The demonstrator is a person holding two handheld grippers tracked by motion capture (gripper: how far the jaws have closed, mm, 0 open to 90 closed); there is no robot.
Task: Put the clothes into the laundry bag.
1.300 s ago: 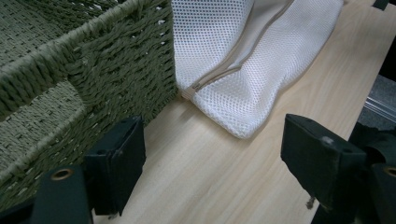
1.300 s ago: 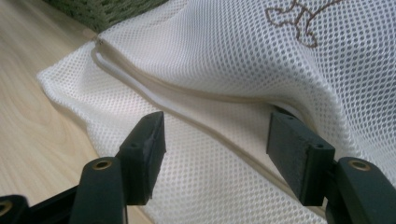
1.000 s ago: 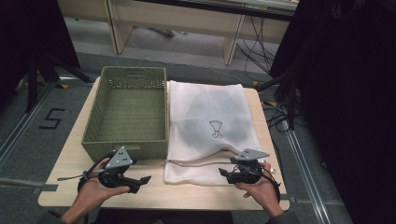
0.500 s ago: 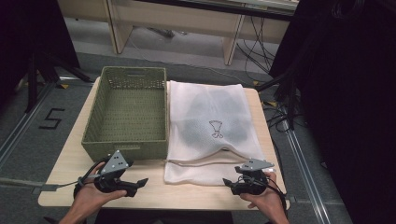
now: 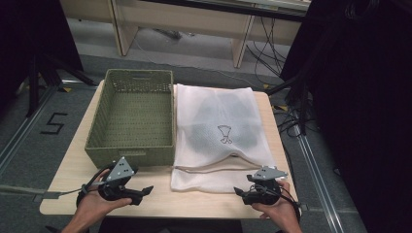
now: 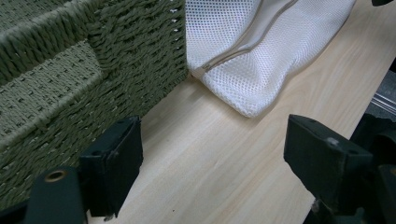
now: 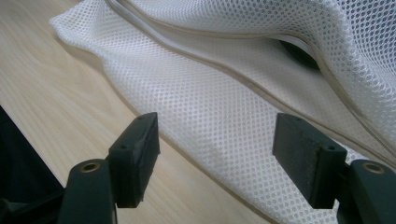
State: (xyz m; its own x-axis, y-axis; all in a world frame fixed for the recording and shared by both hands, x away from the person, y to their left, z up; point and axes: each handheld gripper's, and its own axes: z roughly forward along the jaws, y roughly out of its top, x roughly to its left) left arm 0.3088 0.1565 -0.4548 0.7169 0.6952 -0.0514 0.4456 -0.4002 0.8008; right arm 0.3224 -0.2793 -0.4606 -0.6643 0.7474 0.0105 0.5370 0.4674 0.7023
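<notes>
Both grippers wide open, nothing held.
R gripper (image 7: 215, 158) jaws just opened more, over white mesh bag (image 5: 218, 131) edge; L gripper (image 6: 210, 168) near green basket (image 5: 131, 114).

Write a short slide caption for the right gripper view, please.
Open right gripper poised over the near edge of a white mesh bag on the wooden table.
</notes>
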